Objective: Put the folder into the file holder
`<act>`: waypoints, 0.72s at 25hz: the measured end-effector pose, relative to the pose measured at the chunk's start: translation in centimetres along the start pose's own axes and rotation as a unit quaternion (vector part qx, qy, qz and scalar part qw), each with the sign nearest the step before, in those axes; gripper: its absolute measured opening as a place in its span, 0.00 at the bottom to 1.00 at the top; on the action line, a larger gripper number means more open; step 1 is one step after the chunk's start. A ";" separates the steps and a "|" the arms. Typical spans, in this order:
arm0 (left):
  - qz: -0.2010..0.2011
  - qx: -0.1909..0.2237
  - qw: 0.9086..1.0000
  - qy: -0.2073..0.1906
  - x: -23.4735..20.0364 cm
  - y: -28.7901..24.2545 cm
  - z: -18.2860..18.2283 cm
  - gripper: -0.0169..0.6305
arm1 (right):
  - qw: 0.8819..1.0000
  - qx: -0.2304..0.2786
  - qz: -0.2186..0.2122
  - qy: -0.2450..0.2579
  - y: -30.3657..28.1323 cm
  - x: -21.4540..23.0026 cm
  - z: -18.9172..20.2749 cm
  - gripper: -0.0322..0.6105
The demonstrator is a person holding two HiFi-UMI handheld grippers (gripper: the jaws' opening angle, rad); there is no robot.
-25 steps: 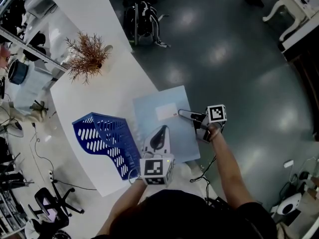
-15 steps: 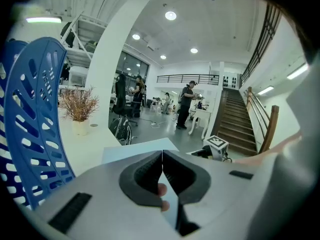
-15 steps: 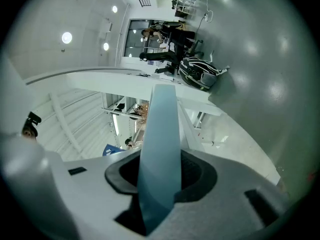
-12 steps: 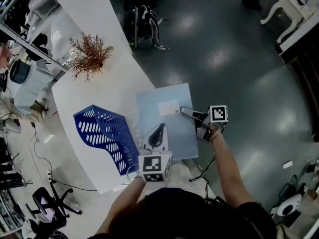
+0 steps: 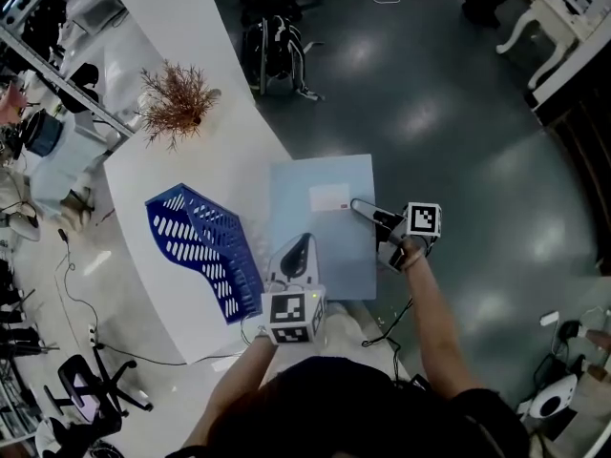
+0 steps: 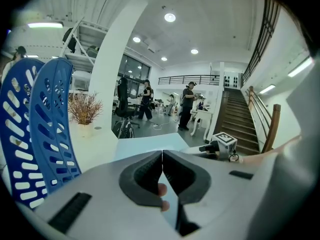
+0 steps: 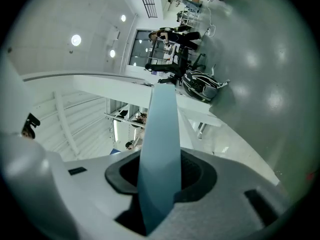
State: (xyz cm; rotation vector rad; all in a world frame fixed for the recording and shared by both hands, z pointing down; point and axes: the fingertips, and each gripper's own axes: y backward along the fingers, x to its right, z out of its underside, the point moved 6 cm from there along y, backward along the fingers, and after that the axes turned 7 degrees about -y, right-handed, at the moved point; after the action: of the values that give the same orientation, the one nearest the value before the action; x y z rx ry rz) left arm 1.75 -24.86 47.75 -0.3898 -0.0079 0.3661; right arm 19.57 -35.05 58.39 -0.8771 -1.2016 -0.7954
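While both tongs keep a bite on it, the thin, smooth, pale blue folder hangs nearly flat at the floor-side edge of the curved white table. Part of it is over the tabletop and the rest is out over the dark, glossy floor. The left gripper comes in from the near edge of the sheet, its dark ribbed pads pressed together on that edge with no gap showing. The right gripper takes the outer side just by the small white label, jaws pinching the folder, which bows a little between the pads. That bend says plenty: this is limp, slippery sheet, so one grip alone would likely let it droop or swing. That looks like the reason for a hold on two sides.

Just beside the folder, toward the near end of the table, stands the deep blue plastic file holder. It is rigid, with swooping upright walls punched through with rows of slots, and the left gripper view shows two of those walls rising close by. The folder isn't in it yet. By my reading it must be tipped up onto an edge to slide between those walls. A spiky reddish-brown dried plant sits well apart, farther along the table and out of the way.
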 end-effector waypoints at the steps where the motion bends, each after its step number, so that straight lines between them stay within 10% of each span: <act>1: -0.001 0.002 1.000 -0.001 0.0 0.2 0.0 0.03 | 1.000 0.005 0.002 0.001 0.2 -0.1 0.1 0.27; 18: -0.023 0.026 0.999 -0.010 0.6 4.3 -1.3 0.03 | 0.996 0.084 0.024 0.028 4.9 -4.2 2.0 0.27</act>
State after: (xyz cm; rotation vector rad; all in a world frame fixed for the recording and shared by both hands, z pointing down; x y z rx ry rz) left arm 0.92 -21.39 44.93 -0.3336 -0.0276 0.3236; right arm 22.25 -30.78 53.82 -0.7385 -1.1761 -0.6647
